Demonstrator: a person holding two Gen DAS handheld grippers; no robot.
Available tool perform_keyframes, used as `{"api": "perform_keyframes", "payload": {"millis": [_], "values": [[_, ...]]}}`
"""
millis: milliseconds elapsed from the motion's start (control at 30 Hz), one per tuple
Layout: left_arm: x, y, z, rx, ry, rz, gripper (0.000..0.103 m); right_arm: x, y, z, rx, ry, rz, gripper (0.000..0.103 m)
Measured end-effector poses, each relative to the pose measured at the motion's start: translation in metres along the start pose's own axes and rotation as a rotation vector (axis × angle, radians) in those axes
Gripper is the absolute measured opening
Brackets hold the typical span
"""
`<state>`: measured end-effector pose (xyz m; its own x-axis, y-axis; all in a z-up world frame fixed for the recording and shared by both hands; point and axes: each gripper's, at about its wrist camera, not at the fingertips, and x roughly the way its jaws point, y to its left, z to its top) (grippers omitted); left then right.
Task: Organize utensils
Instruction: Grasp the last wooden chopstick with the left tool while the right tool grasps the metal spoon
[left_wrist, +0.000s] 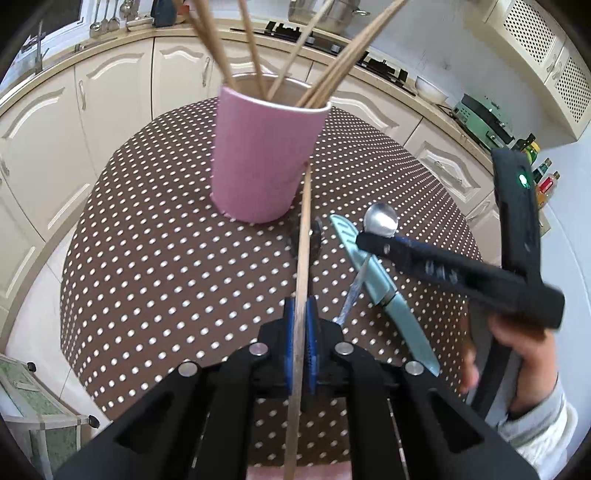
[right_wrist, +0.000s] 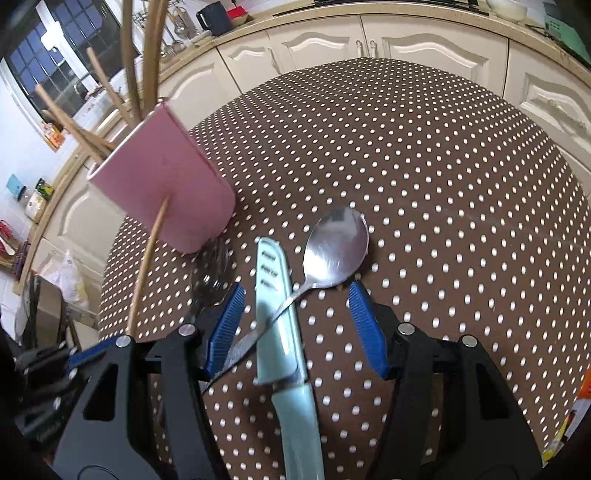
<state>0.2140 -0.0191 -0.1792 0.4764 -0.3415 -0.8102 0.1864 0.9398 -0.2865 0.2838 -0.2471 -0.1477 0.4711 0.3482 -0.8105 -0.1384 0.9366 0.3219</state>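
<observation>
A pink cup holding several wooden chopsticks stands on the dotted table. My left gripper is shut on one wooden chopstick, whose tip points at the cup's right side. My right gripper is open just above a light-blue sheathed knife and a steel spoon whose handle lies across the knife. A second, dark spoon lies left of the knife by the cup. The right gripper also shows in the left wrist view.
Cream kitchen cabinets and a counter curve around the far side of the round table. A stove with a pot and a bowl are on the counter. A small stand stands at lower left.
</observation>
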Motion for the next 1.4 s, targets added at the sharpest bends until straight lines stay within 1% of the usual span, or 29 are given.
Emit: {"api": "perform_keyframes", "payload": {"millis": [67, 133, 200, 267, 300, 367, 400, 433, 533, 633, 767, 867, 967, 1033, 1167, 1300, 1400], "values": [[-0.003, 0.007, -0.006, -0.005, 0.005, -0.007, 0.006, 0.004, 0.003, 0.005, 0.004, 0.004, -0.008, 0.054], [-0.004, 0.013, -0.014, -0.003, 0.012, -0.005, 0.006, 0.009, 0.006, 0.013, 0.0, 0.011, -0.029, 0.04], [-0.006, 0.019, -0.021, -0.011, 0.018, -0.007, 0.006, 0.015, 0.01, 0.026, -0.01, 0.019, -0.048, 0.033], [-0.009, 0.028, -0.028, -0.021, 0.018, 0.0, 0.006, 0.018, 0.01, 0.032, -0.013, 0.025, -0.047, 0.03], [-0.011, 0.033, -0.03, -0.031, 0.016, 0.003, 0.006, 0.021, 0.013, 0.037, -0.023, 0.029, -0.059, 0.026], [-0.013, 0.041, -0.032, -0.053, 0.014, 0.008, 0.006, 0.028, 0.015, 0.044, -0.048, 0.034, -0.069, 0.025], [-0.014, 0.044, -0.033, -0.063, 0.011, 0.013, 0.006, 0.031, 0.016, 0.048, -0.06, 0.037, -0.074, 0.022], [-0.015, 0.049, -0.033, -0.076, 0.006, 0.026, 0.006, 0.033, 0.017, 0.051, -0.069, 0.04, -0.078, 0.017], [-0.017, 0.063, -0.032, -0.113, 0.0, 0.048, 0.006, 0.041, 0.017, 0.066, -0.074, 0.045, -0.064, 0.012], [-0.021, 0.081, -0.031, -0.15, -0.006, 0.067, 0.006, 0.046, 0.016, 0.077, -0.107, 0.036, -0.071, 0.012], [-0.021, 0.093, -0.025, -0.182, -0.013, 0.072, 0.006, 0.059, 0.016, 0.094, -0.127, 0.023, -0.066, 0.012], [-0.017, 0.099, -0.016, -0.192, -0.015, 0.077, 0.006, 0.064, 0.006, 0.103, -0.077, 0.056, -0.058, 0.013], [-0.008, 0.098, -0.003, -0.196, -0.011, 0.089, 0.006, 0.061, 0.005, 0.108, -0.106, 0.071, -0.086, 0.013], [0.0, 0.097, 0.005, -0.195, 0.001, 0.094, 0.006, 0.059, 0.007, 0.11, -0.109, 0.09, -0.071, 0.013], [0.011, 0.092, 0.009, -0.191, 0.02, 0.105, 0.006, 0.063, 0.012, 0.103, -0.145, 0.149, -0.083, 0.013], [0.019, 0.09, 0.022, -0.176, 0.044, 0.115, 0.006, 0.072, 0.015, 0.109, -0.154, 0.174, -0.092, 0.013], [0.025, 0.09, 0.031, -0.177, 0.076, 0.104, 0.006, 0.072, 0.026, 0.103, -0.172, 0.21, -0.095, 0.013]]}}
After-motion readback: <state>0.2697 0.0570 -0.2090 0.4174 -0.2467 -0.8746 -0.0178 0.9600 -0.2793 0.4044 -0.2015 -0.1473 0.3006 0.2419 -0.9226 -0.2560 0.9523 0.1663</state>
